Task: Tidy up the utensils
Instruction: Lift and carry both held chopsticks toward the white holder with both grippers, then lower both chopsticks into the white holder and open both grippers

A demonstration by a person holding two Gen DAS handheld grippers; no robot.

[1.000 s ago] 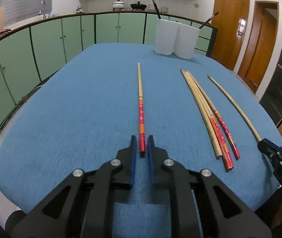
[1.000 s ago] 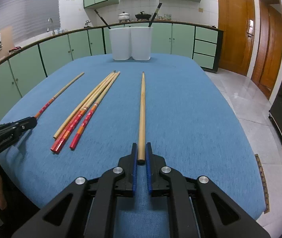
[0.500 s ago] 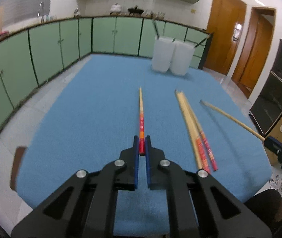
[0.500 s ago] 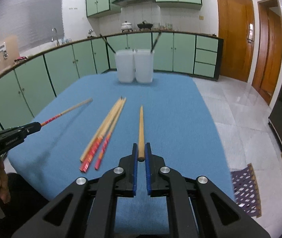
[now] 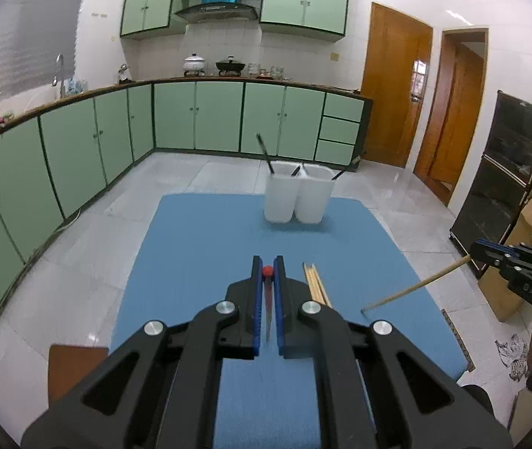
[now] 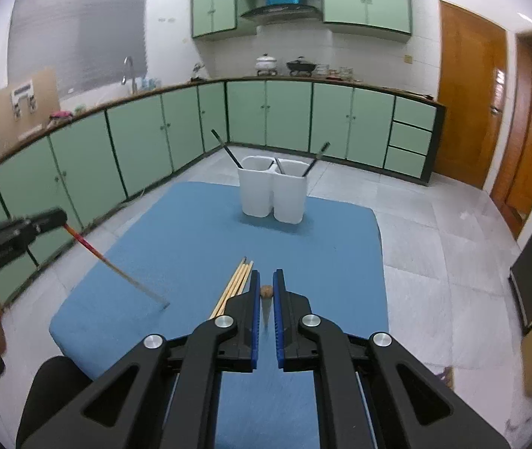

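Wooden chopsticks [image 6: 234, 287] (matt), blue cloth table cover [image 6: 198, 232], glossy plastic holders [image 6: 273, 194].

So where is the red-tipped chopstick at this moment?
The red-tipped chopstick is clamped in the left gripper, slanting down over the left edge of the blue table, left of the chopstick bundle.

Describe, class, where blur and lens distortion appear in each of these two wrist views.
Left wrist view: the red-ended chopstick smears between the left gripper fingers, and the counter bows. Right wrist view: the right gripper stays sharp, its plain chopstick smears below its end, and the doors curve at the edge.
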